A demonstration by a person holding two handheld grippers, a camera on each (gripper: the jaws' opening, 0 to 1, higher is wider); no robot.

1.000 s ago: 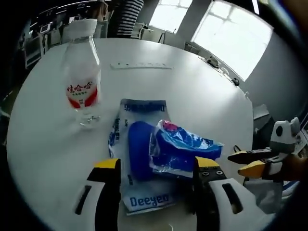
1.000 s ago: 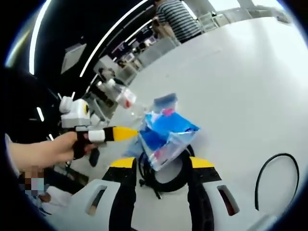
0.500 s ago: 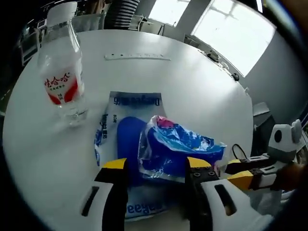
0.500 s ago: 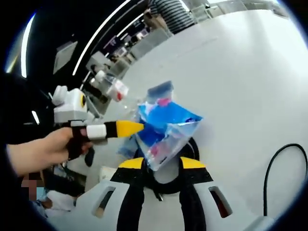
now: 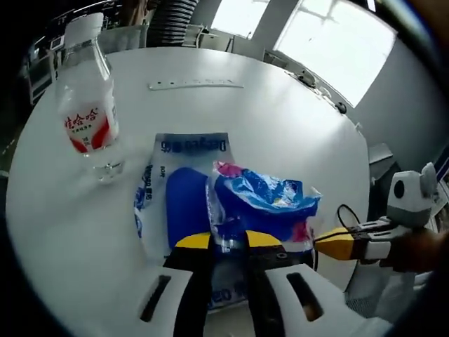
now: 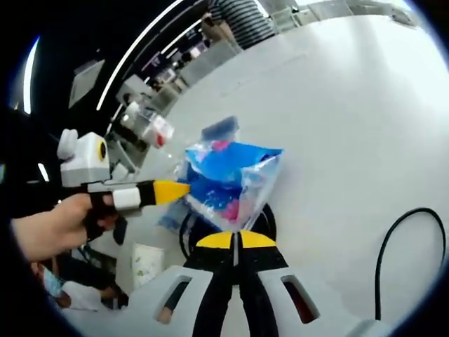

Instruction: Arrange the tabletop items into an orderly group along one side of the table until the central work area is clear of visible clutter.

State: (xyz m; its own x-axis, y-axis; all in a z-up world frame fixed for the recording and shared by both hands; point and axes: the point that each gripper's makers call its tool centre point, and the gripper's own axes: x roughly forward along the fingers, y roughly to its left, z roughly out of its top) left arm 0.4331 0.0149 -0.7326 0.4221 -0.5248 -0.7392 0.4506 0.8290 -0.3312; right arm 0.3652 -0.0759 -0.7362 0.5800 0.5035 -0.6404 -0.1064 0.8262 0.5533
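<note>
A crinkly blue plastic bag [image 5: 263, 203] lies partly over a flat blue-and-white Deeyeo packet [image 5: 172, 203] on the round white table [image 5: 280, 126]. My left gripper [image 5: 228, 241] has closed on the bag's near edge. In the right gripper view the same bag [image 6: 228, 179] hangs above a black cable coil [image 6: 188, 239], its lower corner pinched in my right gripper [image 6: 237, 240], whose jaws meet. The left gripper [image 6: 175, 191] touches the bag's left edge there, held by a hand [image 6: 49, 228]. The right gripper [image 5: 333, 246] reaches the bag's right corner in the left gripper view.
A clear water bottle [image 5: 88, 119] with a red label stands left of the packet. A white power strip [image 5: 195, 85] lies farther back. A loose black cable [image 6: 393, 246] curves on the table at right. A person in a striped shirt [image 6: 242, 17] stands beyond the table.
Both grippers went from open to shut on the blue bag. The bag's right side has lifted off the table and the cable coil.
</note>
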